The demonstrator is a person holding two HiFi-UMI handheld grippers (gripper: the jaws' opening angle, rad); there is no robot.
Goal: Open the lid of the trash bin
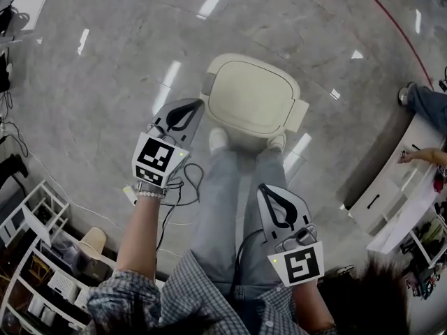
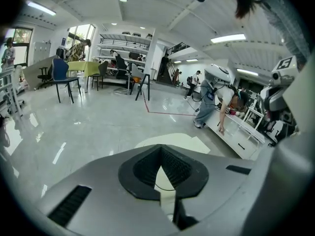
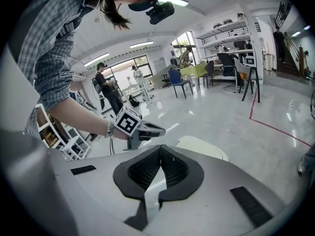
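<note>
The trash bin [image 1: 251, 96] stands on the floor just ahead of the person's shoes, with its cream lid [image 1: 248, 89] down flat. My left gripper [image 1: 193, 106] hangs beside the lid's left edge, jaws shut and holding nothing. My right gripper [image 1: 269, 190] is lower, over the person's right leg and short of the bin, also shut and holding nothing. In the left gripper view the lid [image 2: 184, 141] shows just past the closed tips [image 2: 160, 147]. The right gripper view shows the lid [image 3: 206, 147] beyond its tips [image 3: 160, 146] and the left gripper [image 3: 142, 128] to the left.
A white wire rack [image 1: 35, 257] stands at lower left with cables [image 1: 178, 194] trailing by it. A white low cabinet [image 1: 394, 187] and another person [image 1: 426, 107] are at the right. A red floor line [image 1: 391, 19] curves at the upper right. Chairs [image 2: 64, 77] stand far off.
</note>
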